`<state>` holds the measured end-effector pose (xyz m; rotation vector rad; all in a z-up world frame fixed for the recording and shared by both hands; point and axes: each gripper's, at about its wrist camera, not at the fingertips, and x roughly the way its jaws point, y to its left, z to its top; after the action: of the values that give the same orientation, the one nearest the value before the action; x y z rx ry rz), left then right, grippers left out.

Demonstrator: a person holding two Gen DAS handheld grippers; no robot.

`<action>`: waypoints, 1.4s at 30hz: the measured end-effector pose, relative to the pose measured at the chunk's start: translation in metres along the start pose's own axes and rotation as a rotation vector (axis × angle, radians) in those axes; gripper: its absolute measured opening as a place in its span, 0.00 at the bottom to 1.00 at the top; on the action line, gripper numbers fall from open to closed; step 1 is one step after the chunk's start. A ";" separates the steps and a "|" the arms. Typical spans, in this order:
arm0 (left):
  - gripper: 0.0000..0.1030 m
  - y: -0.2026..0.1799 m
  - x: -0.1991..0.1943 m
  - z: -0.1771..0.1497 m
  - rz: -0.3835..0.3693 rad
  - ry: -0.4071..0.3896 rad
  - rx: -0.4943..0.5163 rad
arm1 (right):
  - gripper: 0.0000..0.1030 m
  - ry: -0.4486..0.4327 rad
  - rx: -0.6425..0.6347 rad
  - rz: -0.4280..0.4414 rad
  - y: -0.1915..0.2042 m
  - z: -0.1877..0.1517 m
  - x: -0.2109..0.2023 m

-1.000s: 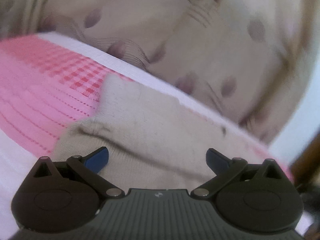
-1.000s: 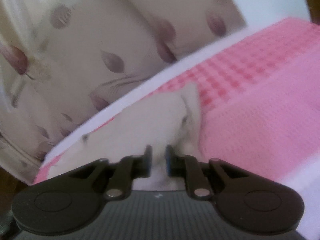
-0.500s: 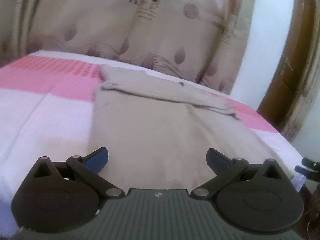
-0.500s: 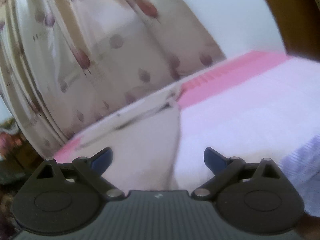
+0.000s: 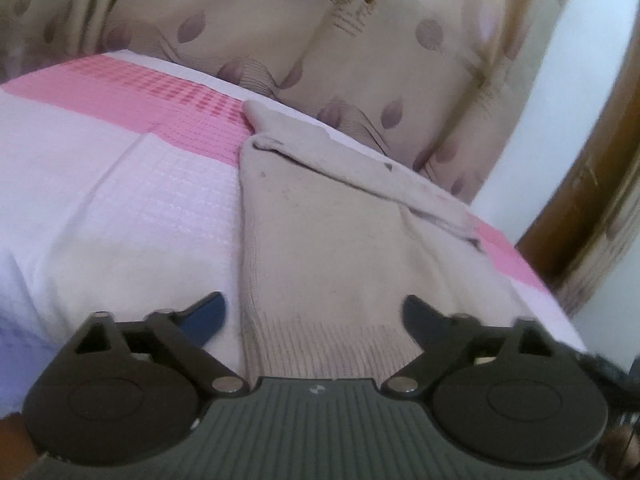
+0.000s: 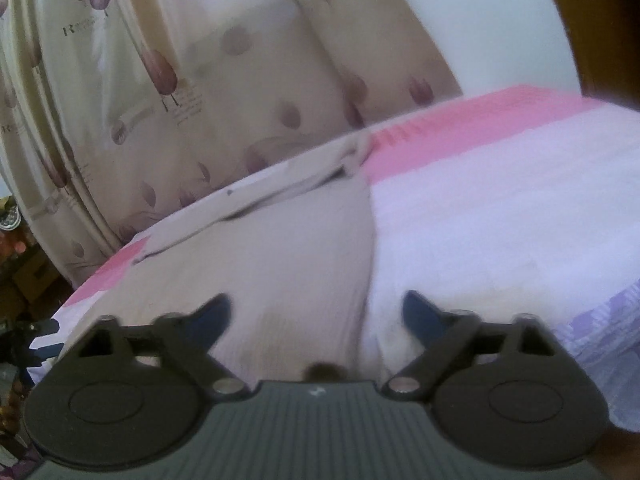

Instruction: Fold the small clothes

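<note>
The right gripper (image 6: 316, 316), pinching the beige sweater (image 5: 332, 248) a second ago, is now standing spread wide and holding nothing; the left gripper (image 5: 314, 312) is staying spread wide, empty. Both are pulling back — the sweater is lying flat on the pink-and-white bedspread (image 5: 132, 200), ahead of and between the jaws, its ribbed hem (image 5: 328, 344) nearest the left jaws and a sleeve folded across its far end. Beyond the jaws a tulip-print curtain (image 5: 280, 32) is hanging, its lettering readable only as "R" — the rest is blurring out.
</note>
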<state>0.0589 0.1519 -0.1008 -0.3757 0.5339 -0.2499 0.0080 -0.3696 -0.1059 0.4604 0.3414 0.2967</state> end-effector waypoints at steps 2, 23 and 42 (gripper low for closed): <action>0.70 -0.004 -0.001 -0.002 0.013 0.008 0.034 | 0.44 0.035 -0.005 -0.008 0.003 0.002 0.005; 0.09 0.016 0.005 0.001 -0.045 0.103 -0.135 | 0.45 0.188 0.255 0.193 -0.030 0.018 0.013; 0.08 -0.009 -0.013 0.021 -0.121 -0.035 -0.117 | 0.12 0.074 0.443 0.333 -0.032 0.021 0.002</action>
<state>0.0581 0.1543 -0.0741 -0.5264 0.4930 -0.3291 0.0248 -0.4039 -0.1038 0.9475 0.4038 0.5669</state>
